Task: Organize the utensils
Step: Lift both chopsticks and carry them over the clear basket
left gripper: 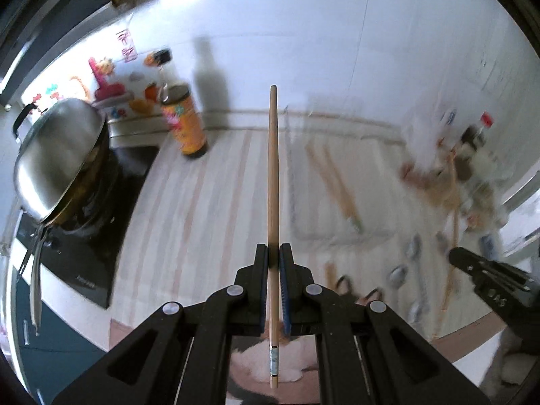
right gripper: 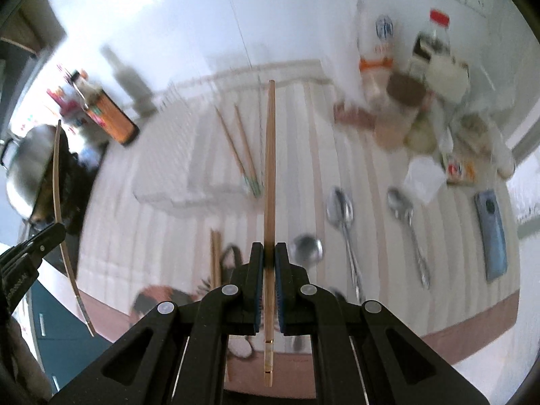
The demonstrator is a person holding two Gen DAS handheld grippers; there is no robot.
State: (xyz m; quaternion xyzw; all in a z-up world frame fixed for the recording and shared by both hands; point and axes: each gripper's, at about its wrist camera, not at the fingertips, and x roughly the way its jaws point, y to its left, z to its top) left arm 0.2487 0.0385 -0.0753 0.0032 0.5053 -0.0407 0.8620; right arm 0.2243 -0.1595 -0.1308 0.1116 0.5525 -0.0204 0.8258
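Note:
My left gripper (left gripper: pixel 273 248) is shut on a wooden chopstick (left gripper: pixel 273 168) that points forward above the striped mat (left gripper: pixel 202 209). My right gripper (right gripper: pixel 268 248) is shut on another wooden chopstick (right gripper: pixel 269 168), held above the mat (right gripper: pixel 371 175). A wire tray (right gripper: pixel 168 175) lies on the mat with two chopsticks (right gripper: pixel 241 148) in it. It also shows in the left wrist view (left gripper: pixel 337 185). Several metal spoons (right gripper: pixel 342 216) lie on the mat to the right, and two more chopsticks (right gripper: pixel 215 256) lie by my right gripper. The left gripper and its chopstick (right gripper: pixel 64 229) show at the left of the right wrist view.
A steel pot with lid (left gripper: pixel 57 155) sits on a black stove (left gripper: pixel 84 243) at the left. An orange bottle (left gripper: pixel 185 125) stands near it. Bottles and jars (right gripper: pixel 405 77) crowd the back right. A blue phone (right gripper: pixel 491 233) lies at the right. The counter edge runs along the front.

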